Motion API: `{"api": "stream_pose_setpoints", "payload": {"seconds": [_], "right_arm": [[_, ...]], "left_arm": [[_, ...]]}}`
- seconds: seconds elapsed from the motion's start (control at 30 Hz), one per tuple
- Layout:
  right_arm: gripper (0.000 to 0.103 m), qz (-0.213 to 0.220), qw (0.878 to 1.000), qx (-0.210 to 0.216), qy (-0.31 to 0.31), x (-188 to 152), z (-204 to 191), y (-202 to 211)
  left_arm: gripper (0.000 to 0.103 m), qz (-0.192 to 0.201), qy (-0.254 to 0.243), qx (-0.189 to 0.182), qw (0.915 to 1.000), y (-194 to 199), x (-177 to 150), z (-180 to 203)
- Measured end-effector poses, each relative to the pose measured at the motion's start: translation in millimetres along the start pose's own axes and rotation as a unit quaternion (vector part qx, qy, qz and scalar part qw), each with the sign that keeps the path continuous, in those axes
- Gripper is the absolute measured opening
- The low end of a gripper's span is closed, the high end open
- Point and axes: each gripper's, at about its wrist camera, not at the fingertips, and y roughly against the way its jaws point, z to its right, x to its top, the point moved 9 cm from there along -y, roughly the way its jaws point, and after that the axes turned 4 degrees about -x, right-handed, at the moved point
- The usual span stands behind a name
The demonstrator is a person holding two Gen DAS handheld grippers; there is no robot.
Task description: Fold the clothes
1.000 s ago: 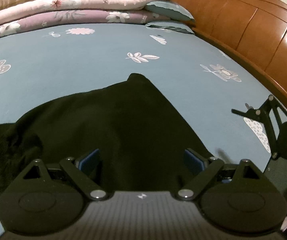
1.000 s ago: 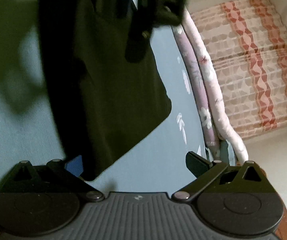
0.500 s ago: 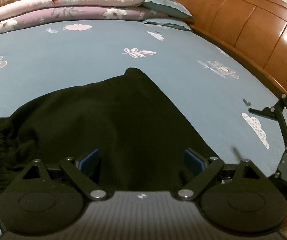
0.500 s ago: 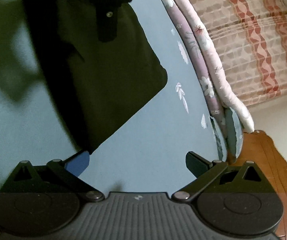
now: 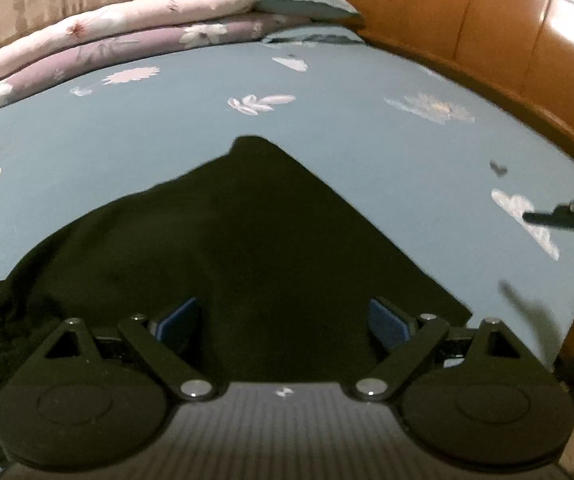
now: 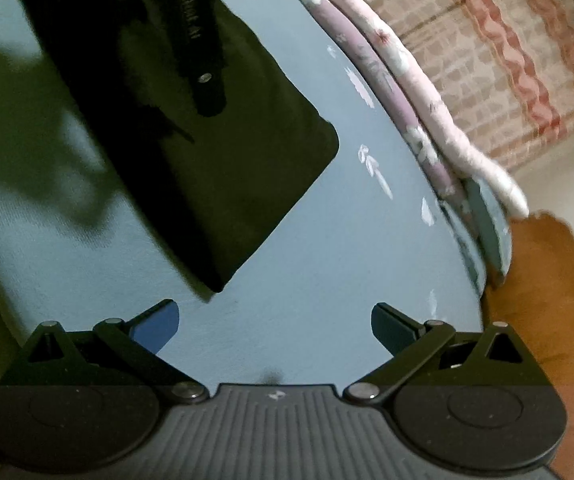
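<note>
Lying spread on the blue bed sheet [image 5: 167, 120], the black garment [image 5: 247, 248] had a ribbed band bunched at its left edge and a straight edge running to a corner on the right. The left tongs [image 5: 283, 320] hung over it wide open, gripping nothing. Off its right corner, the right tongs [image 6: 275, 324] were equally wide and empty above bare sheet, likely clear so the cloth could settle flat.
</note>
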Motion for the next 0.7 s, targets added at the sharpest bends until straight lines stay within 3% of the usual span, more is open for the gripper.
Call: {"api": "stream_pose_setpoints", "payload": {"seconds": [0.1,0.2,0.37,0.47,0.6,0.7], "right_arm": [[0.103,-0.001,1.0,0.012,-0.028,-4,2,1],[0.103,-0.01,0.998,0.025,-0.063,-11,13,-6],[0.103,-0.004,0.988,0.067,-0.142,-3,39,-11],[0.103,0.015,0.966,0.127,-0.225,18,55,-20],[0.103,0.026,0.926,0.212,-0.311,44,64,-35],[0.103,0.022,0.904,0.248,-0.348,51,67,-42]], "left_arm": [[0.094,-0.016,-0.021,0.014,0.9995,-4,-18,2],[0.094,-0.023,-0.003,-0.003,0.9997,6,-23,-5],[0.094,-0.001,0.012,-0.003,0.9999,19,9,-25],[0.094,0.02,0.011,-0.01,0.9997,12,36,-33],[0.094,0.028,0.022,-0.078,0.9963,-13,56,-29],[0.094,-0.013,0.023,-0.038,0.9989,-31,44,-44]]}}
